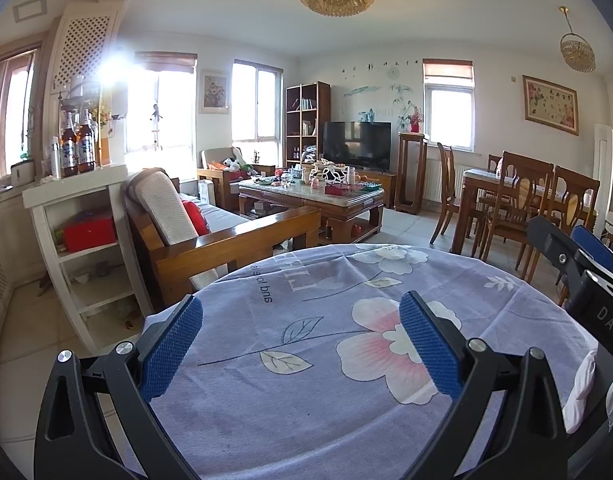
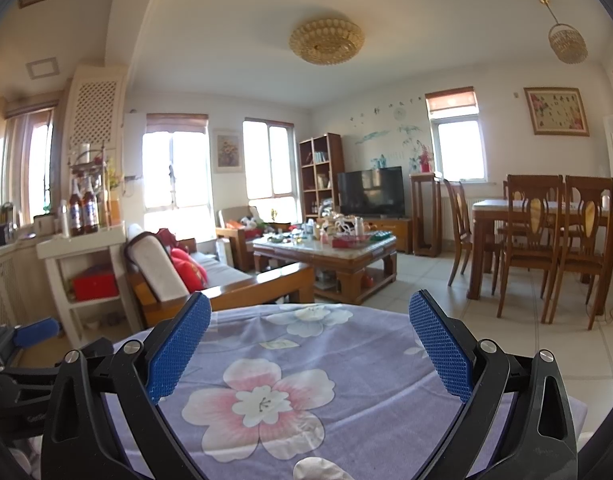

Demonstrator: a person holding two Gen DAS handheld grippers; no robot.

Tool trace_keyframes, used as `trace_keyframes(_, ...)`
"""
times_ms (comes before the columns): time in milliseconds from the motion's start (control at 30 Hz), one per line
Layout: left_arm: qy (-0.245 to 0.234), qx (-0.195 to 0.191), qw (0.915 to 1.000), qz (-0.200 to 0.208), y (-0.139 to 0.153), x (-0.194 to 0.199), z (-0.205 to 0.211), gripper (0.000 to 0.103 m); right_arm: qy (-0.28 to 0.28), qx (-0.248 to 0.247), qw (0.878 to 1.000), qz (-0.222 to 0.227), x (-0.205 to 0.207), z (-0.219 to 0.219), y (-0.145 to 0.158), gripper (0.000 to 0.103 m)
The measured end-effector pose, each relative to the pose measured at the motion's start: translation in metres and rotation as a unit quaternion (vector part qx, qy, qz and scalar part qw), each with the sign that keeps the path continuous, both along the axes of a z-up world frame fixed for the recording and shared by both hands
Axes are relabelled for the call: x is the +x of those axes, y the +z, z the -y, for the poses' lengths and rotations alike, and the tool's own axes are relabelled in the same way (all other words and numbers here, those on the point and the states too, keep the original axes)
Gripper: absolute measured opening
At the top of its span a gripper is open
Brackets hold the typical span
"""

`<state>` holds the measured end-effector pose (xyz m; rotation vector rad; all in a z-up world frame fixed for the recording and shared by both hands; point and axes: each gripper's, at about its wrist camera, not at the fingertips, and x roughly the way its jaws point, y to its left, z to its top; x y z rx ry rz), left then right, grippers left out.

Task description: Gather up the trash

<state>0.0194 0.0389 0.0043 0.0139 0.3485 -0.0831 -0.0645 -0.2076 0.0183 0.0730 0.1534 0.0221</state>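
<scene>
Left wrist view: our left gripper [image 1: 302,340] holds its blue pads [image 1: 172,346] spread wide and empty above the floral tablecloth [image 1: 306,420]. Right wrist view: our right gripper [image 2: 310,344] likewise stands parted, gripping nothing, level over the same cloth, we judge in readiness. Trash: a crumpled white wad, likely tissue [image 2: 320,469], lies on the cloth at the bottom edge of the right view, below the fingers; a similar white piece [image 1: 582,392] sits at the cloth's right edge in the left view. Beyond: wooden sofa [image 1: 226,236], cluttered coffee table [image 1: 314,196], television [image 1: 356,145], dining chairs [image 1: 522,200].
</scene>
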Motion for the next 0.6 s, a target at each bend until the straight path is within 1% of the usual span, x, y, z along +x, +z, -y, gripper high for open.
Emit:
trace_keyframes(300,0.002,0.0,1.0,0.003,0.001,-0.0016,-0.0023,0.098,-0.002,0.001,1.0,-0.001,0.0016,-0.0018,0.0008,0.098)
trace_keyframes(600,0.002,-0.002,0.9999,-0.011,-0.0006,0.0012,-0.001,0.098,-0.003,0.003,1.0,-0.001,0.0024,-0.0041,0.0015,0.098)
